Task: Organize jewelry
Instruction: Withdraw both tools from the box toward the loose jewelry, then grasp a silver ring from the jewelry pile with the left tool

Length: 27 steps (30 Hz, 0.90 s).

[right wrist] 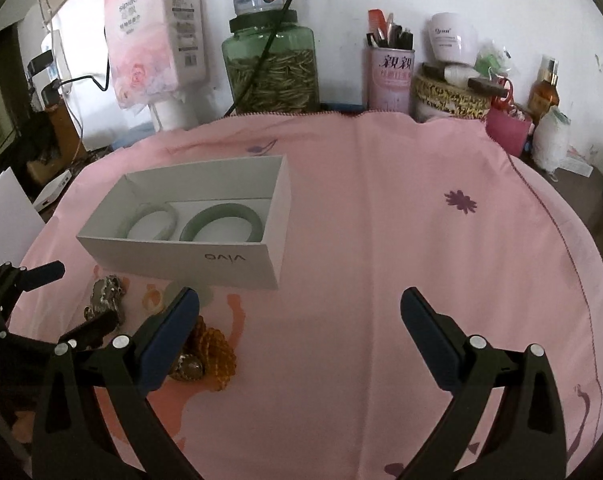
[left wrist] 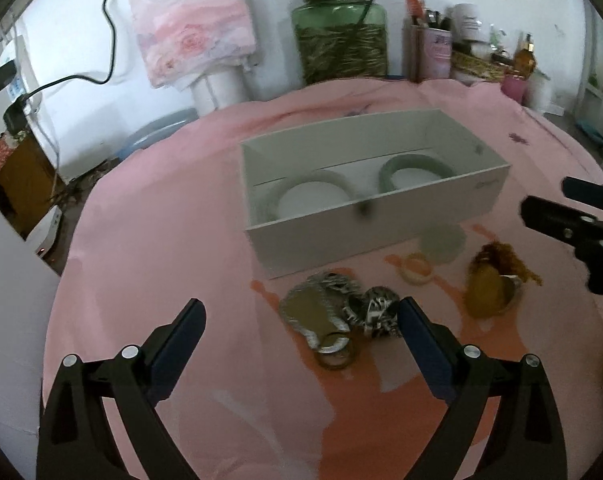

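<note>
A white open box (left wrist: 365, 232) (right wrist: 189, 254) stands on the pink cloth with two pale green bangles (left wrist: 413, 170) (right wrist: 223, 224) lying inside. In front of it lie a silver jewelry pile (left wrist: 325, 312) (right wrist: 107, 296), a small ring (left wrist: 335, 354), a cream ring (left wrist: 417, 270), a pale green disc (left wrist: 441, 242) and amber beads (left wrist: 489, 280) (right wrist: 215, 350). My left gripper (left wrist: 301, 312) (right wrist: 67, 304) is open just above the silver pile, not touching it. My right gripper (right wrist: 299, 304) (left wrist: 545, 196) is open over bare cloth, its left finger beside the amber beads.
Along the wall stand a green glass jar (right wrist: 271, 68), a pink tissue pack (right wrist: 153, 36), a pink can with combs (right wrist: 389, 76), a woven basket (right wrist: 449, 94) and bottles (right wrist: 543, 88). The pink cloth (right wrist: 401, 220) stretches to the right of the box. A white board (left wrist: 5, 280) stands at the left.
</note>
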Motion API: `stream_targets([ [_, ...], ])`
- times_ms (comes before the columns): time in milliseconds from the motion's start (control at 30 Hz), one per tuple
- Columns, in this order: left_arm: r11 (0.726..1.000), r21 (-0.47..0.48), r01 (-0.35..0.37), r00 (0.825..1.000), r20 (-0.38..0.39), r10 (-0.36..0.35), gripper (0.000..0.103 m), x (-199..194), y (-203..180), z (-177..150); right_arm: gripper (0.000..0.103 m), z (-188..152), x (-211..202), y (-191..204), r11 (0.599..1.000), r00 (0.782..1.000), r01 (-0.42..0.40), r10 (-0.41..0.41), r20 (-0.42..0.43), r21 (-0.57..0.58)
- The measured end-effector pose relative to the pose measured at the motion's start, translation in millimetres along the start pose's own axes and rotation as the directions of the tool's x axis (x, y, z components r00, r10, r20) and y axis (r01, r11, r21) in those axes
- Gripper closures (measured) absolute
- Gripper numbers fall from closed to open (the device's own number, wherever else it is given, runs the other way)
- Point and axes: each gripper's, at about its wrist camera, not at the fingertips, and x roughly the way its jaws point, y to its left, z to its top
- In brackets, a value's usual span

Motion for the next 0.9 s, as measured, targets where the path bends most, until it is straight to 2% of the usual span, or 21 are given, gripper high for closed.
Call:
stream_targets([
  [233,0.990,-0.129,-0.063,0.998,0.021,0.066,0.006,-8,39,3,0.007,0,1,0,1.000,1.000,-0.017,0.017,-0.012,0.010],
  [400,0.985,-0.169,-0.012,0.997,0.076,0.025,0.013,-20,47,7,0.007,0,1,4,0.998,0.998,-0.057,0.057,-0.029,0.009],
  [500,0.980,-0.192,0.054,0.995,0.097,-0.036,0.018,-25,51,7,0.007,0,0,4,0.998,0.998,-0.057,0.058,-0.026,0.017],
  [567,0.976,-0.189,0.107,0.991,0.096,-0.090,0.026,-24,50,8,0.007,-1,0,4,0.998,0.998,-0.058,0.058,-0.029,0.017],
  [733,0.978,-0.117,0.170,0.985,0.055,-0.165,0.047,-16,29,5,0.007,-1,2,4,0.998,0.998,-0.058,0.058,-0.033,0.016],
  [900,0.984,-0.034,0.176,0.984,0.047,-0.174,0.049,-15,8,0,0.007,-1,2,4,0.998,0.998,-0.057,0.057,-0.033,0.018],
])
